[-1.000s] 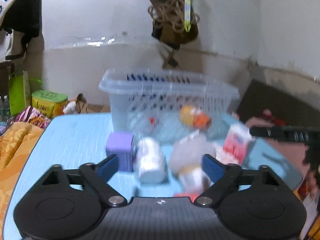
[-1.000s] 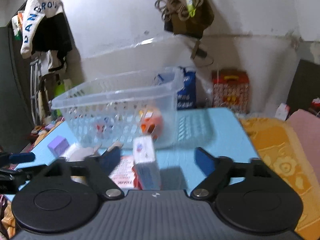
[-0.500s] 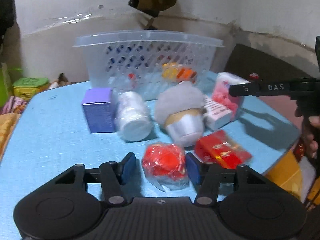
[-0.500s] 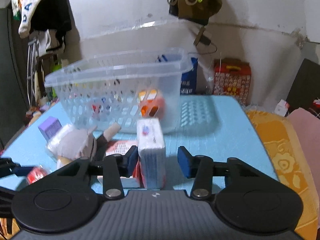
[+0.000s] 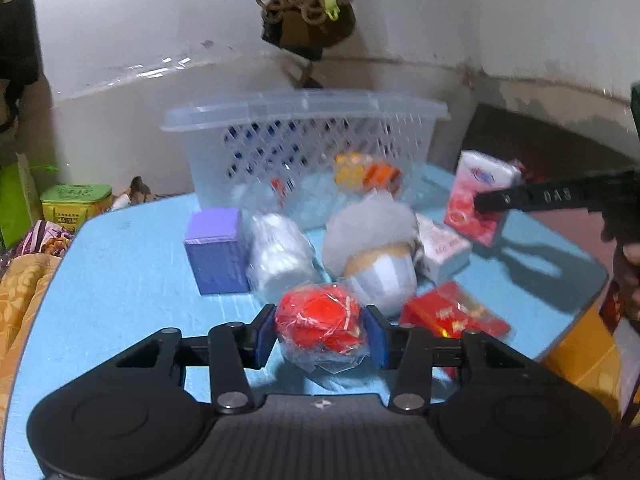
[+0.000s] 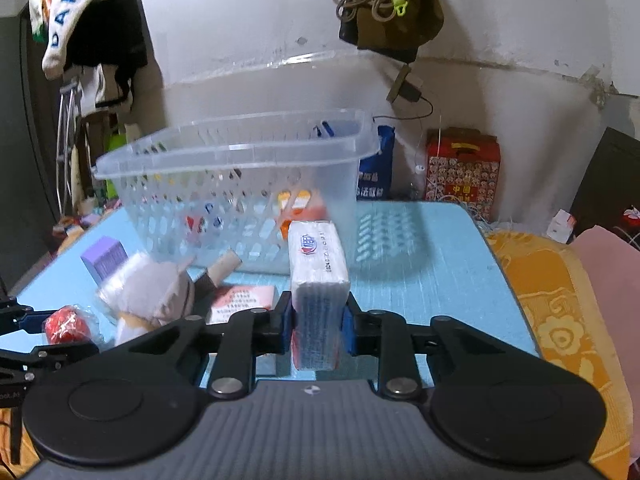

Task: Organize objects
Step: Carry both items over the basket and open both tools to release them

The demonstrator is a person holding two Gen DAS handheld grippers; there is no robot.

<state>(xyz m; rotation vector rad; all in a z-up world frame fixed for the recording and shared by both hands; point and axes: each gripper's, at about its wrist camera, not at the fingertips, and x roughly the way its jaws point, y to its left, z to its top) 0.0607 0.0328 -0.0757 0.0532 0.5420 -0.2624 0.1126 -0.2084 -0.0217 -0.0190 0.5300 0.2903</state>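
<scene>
My left gripper point(image 5: 320, 334) is shut on a red ball wrapped in clear plastic point(image 5: 322, 326), just above the blue table point(image 5: 120, 280). My right gripper point(image 6: 316, 326) is shut on an upright tissue pack point(image 6: 318, 268), which also shows in the left wrist view point(image 5: 478, 196). A clear plastic basket point(image 5: 304, 136) stands behind, with an orange item point(image 5: 366, 172) inside. A purple box point(image 5: 218, 250), a white wrapped roll point(image 5: 276, 254), a grey plush toy point(image 5: 376, 240), a white-pink box point(image 5: 444, 246) and a red packet point(image 5: 452, 314) lie between.
A green tin point(image 5: 76, 204) and a green bag point(image 5: 16, 196) stand beyond the table's far left. An orange blanket point(image 6: 560, 320) lies to the right of the table. A red patterned box point(image 6: 462, 168) and a blue bag point(image 6: 374, 172) stand by the wall.
Both grippers have closed: the left on the red wrapped ball, the right on the tissue pack. The left gripper has risen slightly with the ball.
</scene>
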